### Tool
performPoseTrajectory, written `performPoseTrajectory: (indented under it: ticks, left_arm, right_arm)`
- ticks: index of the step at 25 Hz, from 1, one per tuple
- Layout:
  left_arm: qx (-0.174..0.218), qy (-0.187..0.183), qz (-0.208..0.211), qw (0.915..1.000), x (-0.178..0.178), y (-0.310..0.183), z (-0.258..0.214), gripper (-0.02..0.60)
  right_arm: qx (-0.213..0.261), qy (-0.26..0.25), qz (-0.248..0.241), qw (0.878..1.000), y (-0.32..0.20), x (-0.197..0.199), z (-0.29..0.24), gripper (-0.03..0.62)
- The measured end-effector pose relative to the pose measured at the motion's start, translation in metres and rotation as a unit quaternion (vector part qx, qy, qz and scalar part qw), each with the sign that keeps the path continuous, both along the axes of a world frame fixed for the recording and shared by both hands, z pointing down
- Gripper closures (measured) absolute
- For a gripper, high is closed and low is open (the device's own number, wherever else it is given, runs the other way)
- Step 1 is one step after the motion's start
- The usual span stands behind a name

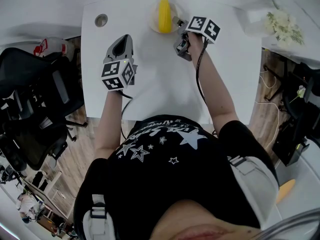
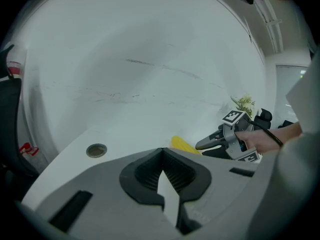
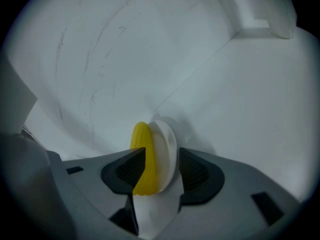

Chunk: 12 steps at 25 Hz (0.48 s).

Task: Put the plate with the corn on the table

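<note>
A yellow corn cob (image 1: 164,15) lies on a small white plate (image 1: 154,20) that rests on the white table (image 1: 165,89) near its far edge. My right gripper (image 1: 177,23) is at the plate's right side. In the right gripper view the plate (image 3: 166,134) and corn (image 3: 141,154) stand edge-on between the jaws of the right gripper (image 3: 162,150), which is open, with a gap showing beside the plate. My left gripper (image 1: 122,38) hovers over the table's left part, shut and empty. The left gripper view shows its jaws (image 2: 162,151) closed, with the corn (image 2: 182,145) beyond.
A round cable hole (image 1: 101,20) sits in the table's far left corner. Pale flowers (image 1: 285,26) and a white box lie at the far right. A black office chair (image 1: 35,99) stands left of the table. A wall runs behind the table's far edge.
</note>
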<state>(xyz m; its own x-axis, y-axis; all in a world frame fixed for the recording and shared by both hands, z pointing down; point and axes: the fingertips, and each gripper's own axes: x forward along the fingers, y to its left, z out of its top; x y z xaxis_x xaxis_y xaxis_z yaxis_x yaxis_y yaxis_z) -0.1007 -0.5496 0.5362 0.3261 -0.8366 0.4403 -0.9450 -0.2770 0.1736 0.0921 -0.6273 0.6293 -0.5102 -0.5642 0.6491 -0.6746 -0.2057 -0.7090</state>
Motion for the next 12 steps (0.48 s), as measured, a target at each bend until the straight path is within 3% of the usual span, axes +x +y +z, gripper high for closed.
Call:
performPoseTrajectory:
  ticks: [12]
  left_arm:
    - [0.033, 0.016, -0.002, 0.9993, -0.01, 0.026, -0.034, 0.575]
  right_arm:
    - [0.055, 0.032, -0.031, 0.997, 0.032, -0.006, -0.04, 0.421]
